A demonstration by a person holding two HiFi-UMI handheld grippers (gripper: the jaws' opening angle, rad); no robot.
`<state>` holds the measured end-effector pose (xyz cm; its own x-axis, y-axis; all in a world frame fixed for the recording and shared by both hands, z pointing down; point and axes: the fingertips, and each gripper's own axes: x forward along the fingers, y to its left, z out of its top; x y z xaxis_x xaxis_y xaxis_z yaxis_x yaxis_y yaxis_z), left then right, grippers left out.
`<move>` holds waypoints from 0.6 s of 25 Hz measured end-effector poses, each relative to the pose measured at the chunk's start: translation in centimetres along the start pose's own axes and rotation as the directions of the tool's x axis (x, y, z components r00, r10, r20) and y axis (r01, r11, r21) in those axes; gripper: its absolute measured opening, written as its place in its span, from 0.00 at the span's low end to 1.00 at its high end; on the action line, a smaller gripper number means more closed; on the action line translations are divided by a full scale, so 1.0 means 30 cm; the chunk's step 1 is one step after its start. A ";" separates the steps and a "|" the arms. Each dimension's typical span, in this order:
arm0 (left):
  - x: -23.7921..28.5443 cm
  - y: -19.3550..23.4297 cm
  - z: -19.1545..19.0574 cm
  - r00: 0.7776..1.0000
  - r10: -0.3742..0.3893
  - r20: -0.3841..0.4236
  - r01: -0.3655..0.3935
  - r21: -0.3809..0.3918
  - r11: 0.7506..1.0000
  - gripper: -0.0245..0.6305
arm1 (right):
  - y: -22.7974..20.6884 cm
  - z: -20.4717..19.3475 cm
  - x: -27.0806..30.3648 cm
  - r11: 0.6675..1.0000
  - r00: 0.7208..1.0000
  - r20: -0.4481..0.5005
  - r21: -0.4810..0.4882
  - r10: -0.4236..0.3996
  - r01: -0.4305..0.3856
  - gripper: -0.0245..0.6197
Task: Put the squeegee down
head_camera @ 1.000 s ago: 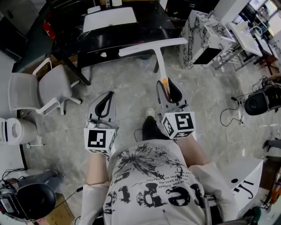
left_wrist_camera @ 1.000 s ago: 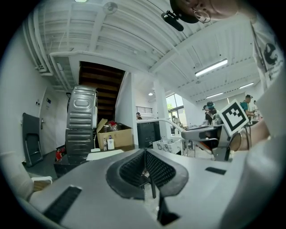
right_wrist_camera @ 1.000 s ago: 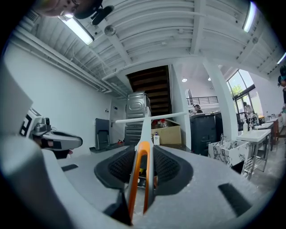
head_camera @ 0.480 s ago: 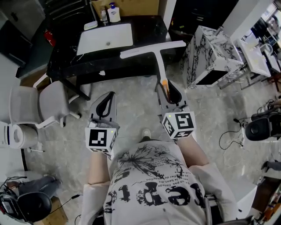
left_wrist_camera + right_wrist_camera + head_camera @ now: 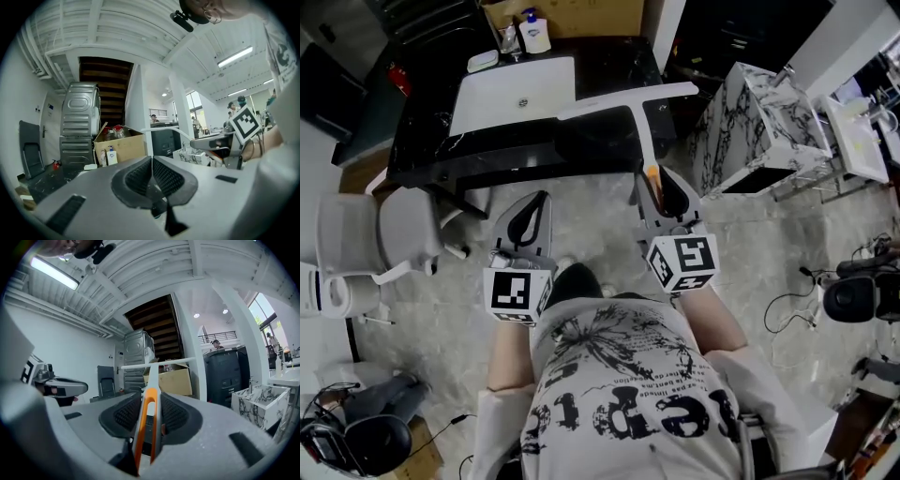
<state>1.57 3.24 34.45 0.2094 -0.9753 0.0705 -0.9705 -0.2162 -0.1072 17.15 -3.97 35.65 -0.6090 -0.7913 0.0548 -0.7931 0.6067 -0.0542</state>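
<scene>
White squeegee (image 5: 643, 141) clamped in level right hand-held gripper (image 5: 655, 185), left hand-held gripper (image 5: 528, 212) level, jaws together, empty

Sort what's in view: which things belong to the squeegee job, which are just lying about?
In the job: squeegee, its handle clamped in the right gripper; left gripper, shut and empty.

Lying about: white sink, soap bottle, cardboard box, grey chairs, marbled cabinet.
</scene>
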 end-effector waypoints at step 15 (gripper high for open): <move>0.633 0.366 -0.022 0.995 -0.097 0.023 0.098 -0.035 0.995 0.06 | -0.228 0.006 0.630 0.995 0.993 -0.057 0.000 -0.101 0.101 0.23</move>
<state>-5.19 -17.64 35.28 0.3055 -0.9505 0.0573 -0.9489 -0.3089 -0.0648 11.07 -23.08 36.88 -0.5252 -0.8430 0.1163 -0.8508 0.5233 -0.0485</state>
